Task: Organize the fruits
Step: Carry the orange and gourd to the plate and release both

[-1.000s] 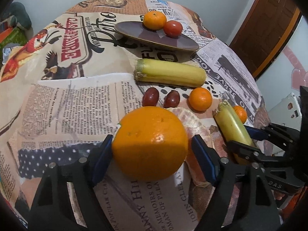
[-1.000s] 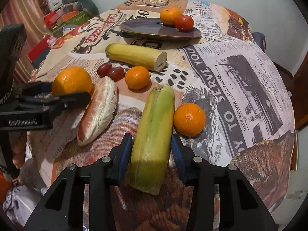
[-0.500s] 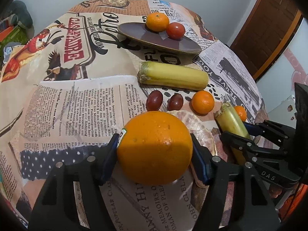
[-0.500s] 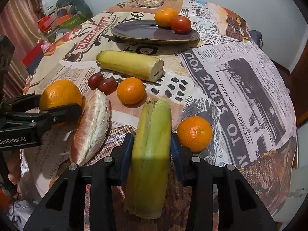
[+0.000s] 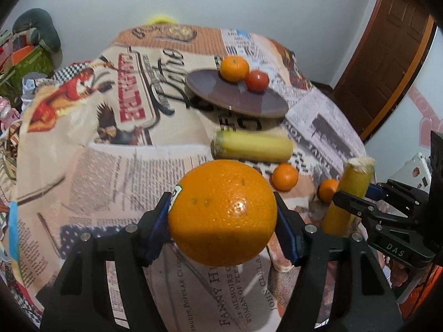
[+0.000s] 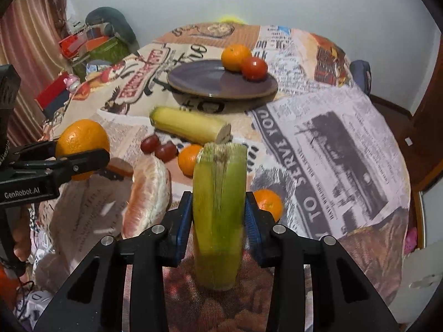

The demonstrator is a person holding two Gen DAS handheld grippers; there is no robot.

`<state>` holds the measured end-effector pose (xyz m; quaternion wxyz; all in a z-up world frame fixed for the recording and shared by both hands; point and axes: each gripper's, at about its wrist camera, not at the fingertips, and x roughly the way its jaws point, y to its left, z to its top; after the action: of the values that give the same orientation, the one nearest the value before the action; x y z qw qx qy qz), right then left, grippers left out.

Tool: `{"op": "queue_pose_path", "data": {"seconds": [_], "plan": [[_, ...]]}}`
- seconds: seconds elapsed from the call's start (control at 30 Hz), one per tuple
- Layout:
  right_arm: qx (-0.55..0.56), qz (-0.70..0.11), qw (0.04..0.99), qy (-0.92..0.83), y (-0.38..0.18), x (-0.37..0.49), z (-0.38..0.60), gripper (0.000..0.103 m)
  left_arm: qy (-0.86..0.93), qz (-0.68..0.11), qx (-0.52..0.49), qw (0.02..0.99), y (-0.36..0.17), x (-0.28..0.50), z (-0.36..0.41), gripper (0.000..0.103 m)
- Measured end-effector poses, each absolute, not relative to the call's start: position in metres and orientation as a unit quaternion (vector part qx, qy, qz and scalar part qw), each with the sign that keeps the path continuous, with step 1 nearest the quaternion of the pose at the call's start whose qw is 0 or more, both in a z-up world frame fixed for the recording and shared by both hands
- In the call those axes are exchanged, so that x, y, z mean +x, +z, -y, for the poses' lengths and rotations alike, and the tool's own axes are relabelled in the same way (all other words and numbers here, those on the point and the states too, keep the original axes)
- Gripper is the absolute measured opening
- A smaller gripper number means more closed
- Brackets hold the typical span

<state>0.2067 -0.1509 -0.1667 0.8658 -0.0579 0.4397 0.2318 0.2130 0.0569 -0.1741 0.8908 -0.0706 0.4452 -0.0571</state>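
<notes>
Fruits: orange (image 5: 223,212) clamped in left gripper (image 5: 223,215), off the cloth.
Corn (image 6: 218,210): clamped in right gripper (image 6: 218,218), tilted up, clearing neighbours.
Plate (image 6: 199,78): far side, holding tangerine (image 6: 235,56) and tomato (image 6: 254,68); likely destination.

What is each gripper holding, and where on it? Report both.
The left gripper clamps the large orange across its widest middle. The right gripper clamps the green-yellow corn cob by its sides, around mid-length, husk tip pointing away.
</notes>
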Motion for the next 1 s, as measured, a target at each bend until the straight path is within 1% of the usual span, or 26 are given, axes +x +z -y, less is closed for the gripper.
{"op": "queue_pose_path", "data": {"seconds": [0.23, 0.53, 1.0], "plan": [[-0.058, -0.412, 0.879, 0.232, -0.146, 0.213, 0.149, 0.033, -0.047, -0.415, -0.069, 0.906, -0.151, 0.219, -0.062, 0.068], [-0.058, -0.377, 0.896, 0.228, -0.119, 0.238, 0.146, 0.033, -0.042, -0.396, -0.077, 0.914, -0.137, 0.245, -0.068, 0.068], [-0.069, -0.364, 0.902, 0.222, -0.118, 0.28, 0.136, 0.033, -0.036, -0.369, -0.082, 0.925, -0.126, 0.296, -0.072, 0.068]]}}
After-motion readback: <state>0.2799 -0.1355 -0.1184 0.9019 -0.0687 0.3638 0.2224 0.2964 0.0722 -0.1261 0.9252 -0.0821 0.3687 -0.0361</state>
